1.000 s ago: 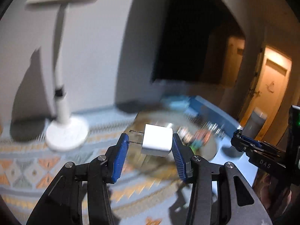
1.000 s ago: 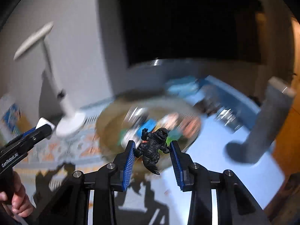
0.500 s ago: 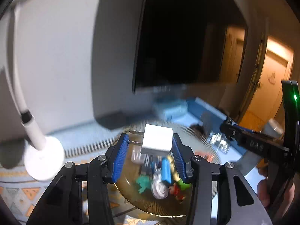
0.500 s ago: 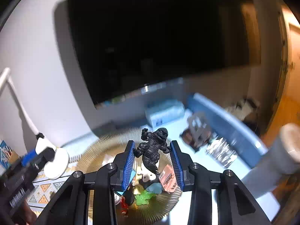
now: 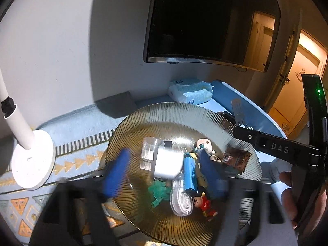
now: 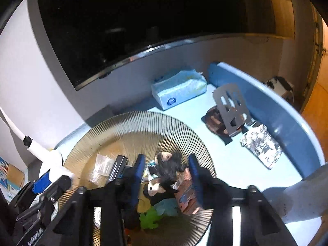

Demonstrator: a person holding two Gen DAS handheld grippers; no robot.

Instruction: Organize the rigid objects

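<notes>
Filling the middle of both views, a ribbed amber glass plate (image 5: pixel 164 110) lies on a pale blue table (image 6: pixel 235 164), half over a patterned mat (image 5: pixel 78 123), and holds a heap of small things. Beside it stands the round white base of a desk lamp (image 5: pixel 32 160); behind it lie a tissue pack (image 6: pixel 178 88) and a perforated metal stand (image 6: pixel 231 108).

The left gripper (image 5: pixel 164 168) hangs over the plate with its jaws opening; the white charger cube (image 5: pixel 167 163) sits blurred between the blue pads, neither visibly pressing it, above the heap. The right gripper (image 6: pixel 167 176) is likewise opening, its pads clear of the black monster figurine (image 6: pixel 170 168) blurred between them, over the plate's toys.

Smaller pieces include a blue lighter (image 5: pixel 189 172), a clear tape dispenser (image 5: pixel 181 199), a green frog (image 6: pixel 148 219) and a red toy figure (image 5: pixel 205 204).
</notes>
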